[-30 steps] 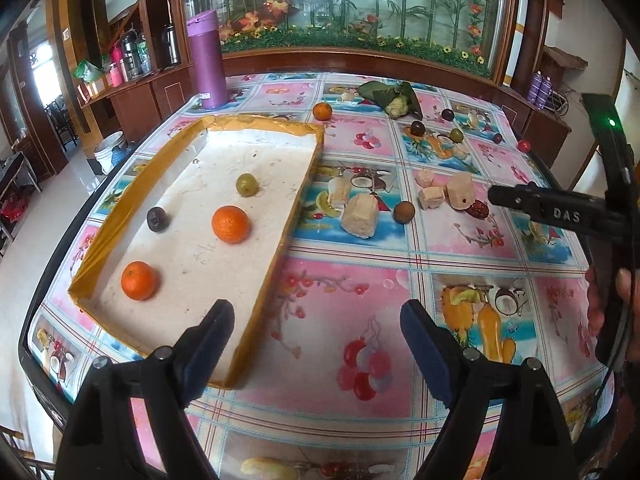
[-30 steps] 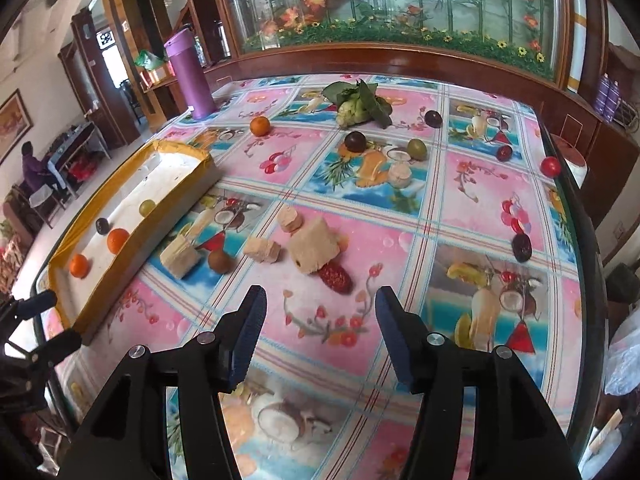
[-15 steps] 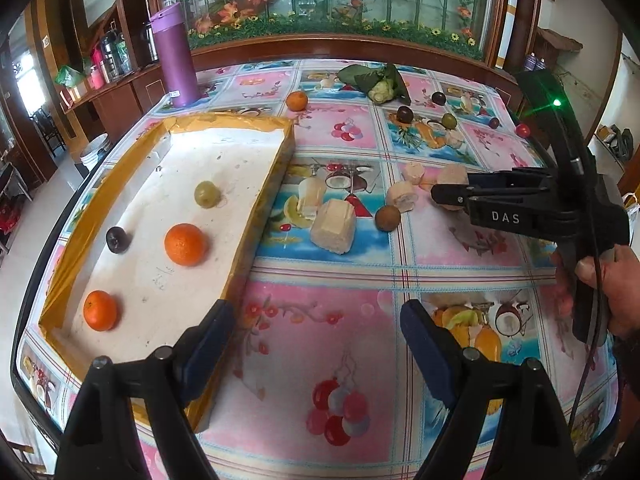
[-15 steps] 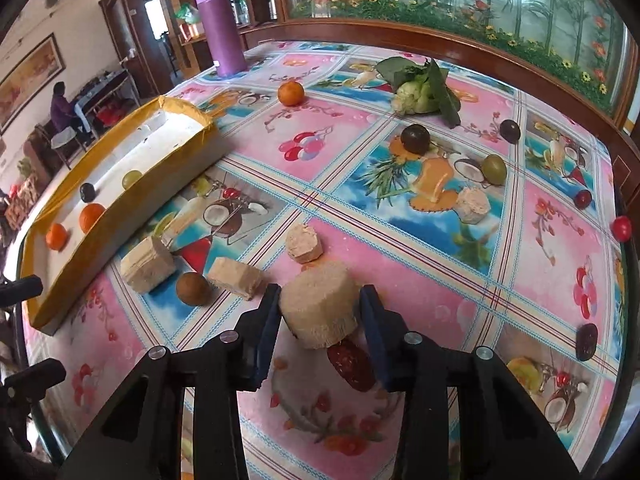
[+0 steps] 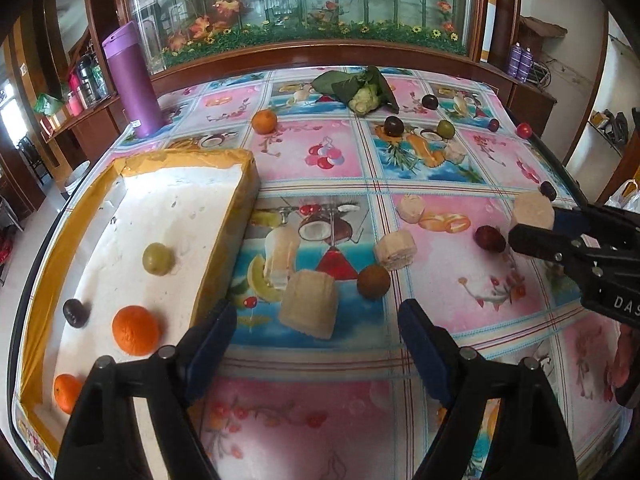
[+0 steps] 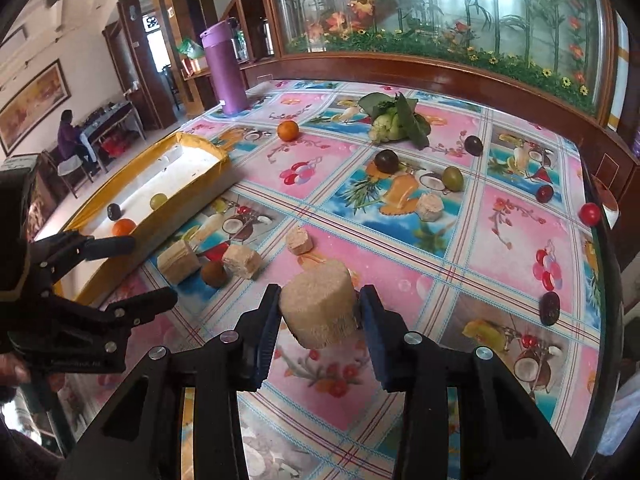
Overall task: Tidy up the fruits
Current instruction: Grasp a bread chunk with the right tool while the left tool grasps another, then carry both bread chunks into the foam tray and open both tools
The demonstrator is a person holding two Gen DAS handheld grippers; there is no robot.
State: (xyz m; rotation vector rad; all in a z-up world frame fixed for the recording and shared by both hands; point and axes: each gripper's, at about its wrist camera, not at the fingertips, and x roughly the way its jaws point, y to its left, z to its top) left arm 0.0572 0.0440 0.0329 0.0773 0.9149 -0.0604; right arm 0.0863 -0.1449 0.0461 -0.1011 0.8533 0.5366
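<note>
We are pinching the tan cylindrical chunk in the right gripper, tilted downward, lifted just off the worktop toward its near right edge. Our left gripper, angled down, is closing, nothing between its jaws, over the tan block beside the tray.

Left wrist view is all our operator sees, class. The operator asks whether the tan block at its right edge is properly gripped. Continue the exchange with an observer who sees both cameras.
Observer: Yes. In the right wrist view both fingers of the right gripper press the tan block from either side.
Operator: Is anyone else around?
Observer: A person sits at a table in the next room, far left.
</note>
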